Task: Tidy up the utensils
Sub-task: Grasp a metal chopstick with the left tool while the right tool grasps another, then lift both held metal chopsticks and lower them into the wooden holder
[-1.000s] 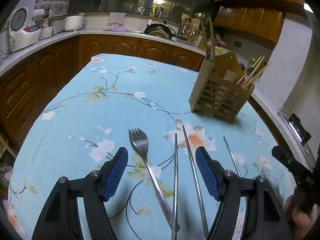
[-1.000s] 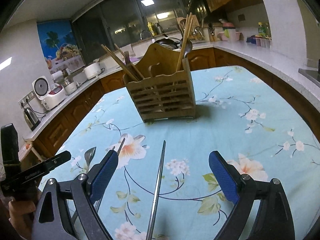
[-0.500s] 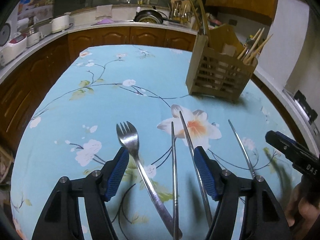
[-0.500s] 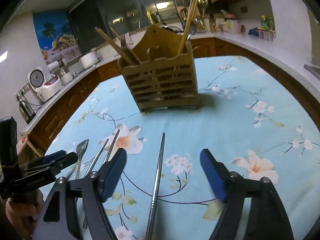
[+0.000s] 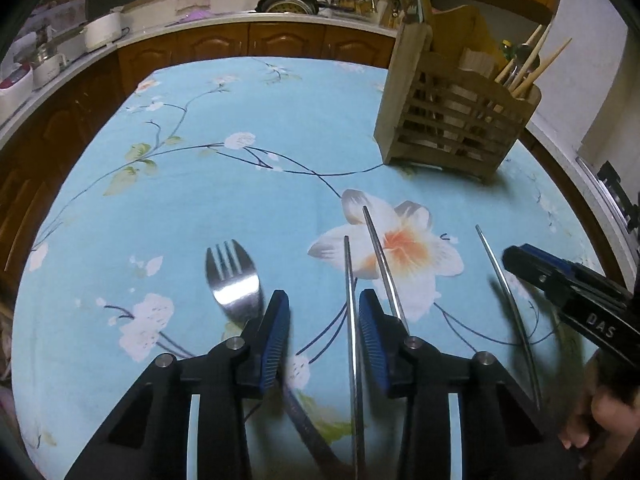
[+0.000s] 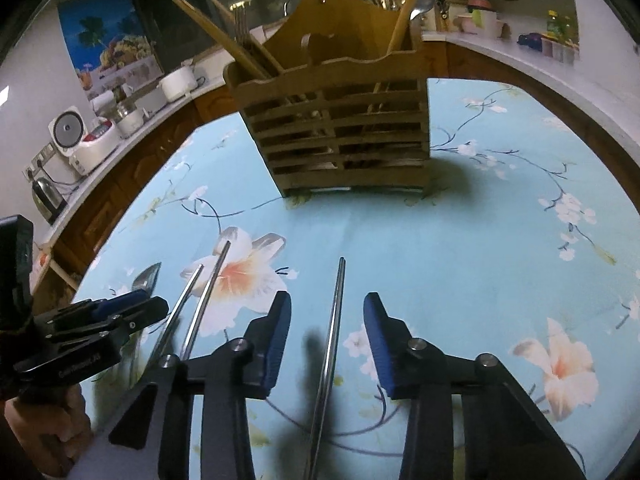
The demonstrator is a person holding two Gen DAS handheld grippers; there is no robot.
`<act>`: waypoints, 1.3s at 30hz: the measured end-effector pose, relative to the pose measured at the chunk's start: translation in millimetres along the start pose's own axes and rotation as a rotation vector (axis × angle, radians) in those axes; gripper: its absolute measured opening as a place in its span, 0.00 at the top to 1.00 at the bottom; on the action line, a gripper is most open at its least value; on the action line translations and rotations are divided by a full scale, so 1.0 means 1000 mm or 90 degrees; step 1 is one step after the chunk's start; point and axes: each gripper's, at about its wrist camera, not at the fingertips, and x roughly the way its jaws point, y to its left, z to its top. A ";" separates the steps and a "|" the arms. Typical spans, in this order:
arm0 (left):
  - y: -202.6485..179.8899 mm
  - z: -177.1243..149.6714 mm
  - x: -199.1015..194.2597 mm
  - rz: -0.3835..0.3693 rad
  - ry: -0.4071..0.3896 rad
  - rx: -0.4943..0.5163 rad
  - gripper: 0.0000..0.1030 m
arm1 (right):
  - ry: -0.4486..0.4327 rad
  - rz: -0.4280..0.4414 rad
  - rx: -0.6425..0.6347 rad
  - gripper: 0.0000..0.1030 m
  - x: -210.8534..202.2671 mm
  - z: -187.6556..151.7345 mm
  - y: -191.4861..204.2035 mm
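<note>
A steel fork (image 5: 232,280) and three metal chopsticks lie on the blue floral tablecloth (image 5: 200,184). My left gripper (image 5: 324,328) is low over the cloth, jaws part open, with one chopstick (image 5: 350,320) lying between the pads and the fork's handle under the left pad. A second chopstick (image 5: 382,264) lies just right of it. My right gripper (image 6: 326,332) is part open around the third chopstick (image 6: 334,332), which lies on the cloth between its pads. The wooden utensil holder (image 6: 340,128) stands upright farther back with wooden chopsticks in it; it also shows in the left wrist view (image 5: 452,120).
Kitchen counters with wooden cabinets (image 5: 256,40) ring the table. A rice cooker (image 6: 80,140) and kettle (image 6: 48,196) stand on the left counter. The table's right edge (image 5: 568,184) is close to the holder.
Both grippers have moved down and forward toward the cloth and their jaws have narrowed. The left one now straddles a chopstick, the right one the single chopstick.
</note>
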 end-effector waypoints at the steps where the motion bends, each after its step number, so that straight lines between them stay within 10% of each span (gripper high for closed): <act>1: -0.001 0.002 0.003 -0.001 0.002 0.003 0.65 | 0.003 -0.003 -0.003 0.65 0.003 0.002 0.000; 14: -0.019 0.015 0.028 0.031 0.021 0.055 0.96 | 0.040 -0.045 -0.073 0.89 0.029 0.010 0.015; 22: -0.019 0.014 0.024 -0.005 0.024 0.043 0.98 | 0.041 0.007 -0.032 0.96 0.018 0.010 0.003; 39: 0.001 0.013 -0.111 -0.109 -0.144 -0.015 0.98 | -0.153 0.073 -0.010 0.96 -0.120 0.039 0.001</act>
